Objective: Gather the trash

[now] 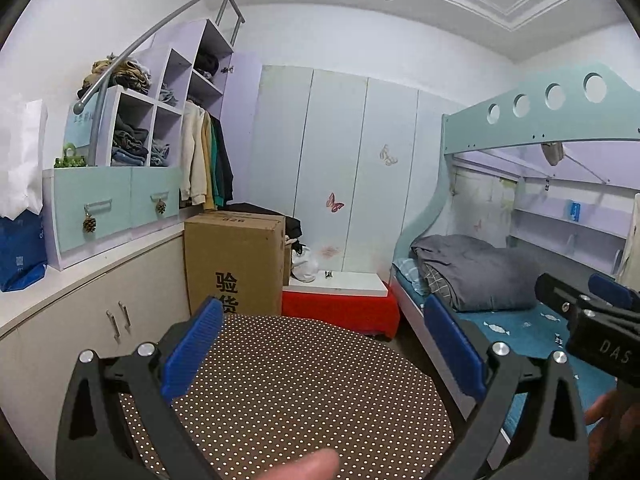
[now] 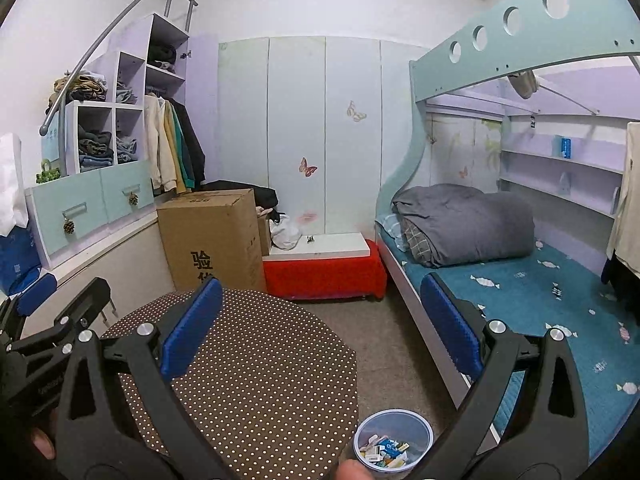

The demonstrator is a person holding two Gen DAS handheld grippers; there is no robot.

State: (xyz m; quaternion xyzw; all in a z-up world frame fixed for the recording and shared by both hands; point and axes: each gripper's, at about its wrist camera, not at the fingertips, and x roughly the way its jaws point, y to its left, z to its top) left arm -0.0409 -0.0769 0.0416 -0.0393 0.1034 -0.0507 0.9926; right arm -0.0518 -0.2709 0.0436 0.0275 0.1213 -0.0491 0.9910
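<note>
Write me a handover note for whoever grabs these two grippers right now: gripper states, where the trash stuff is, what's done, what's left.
Left gripper: open, empty, held above the polka-dot table.
Right gripper: open, empty, raised over the table's right edge.
Trash container: round and clear, on the floor at the table's right, beside the bed. It already holds small wrappers and scraps.
Done: some trash is binned.
Left: no loose trash shows on the visible tabletop; the near edge and the floor below are hidden, so check those before stopping.
</note>
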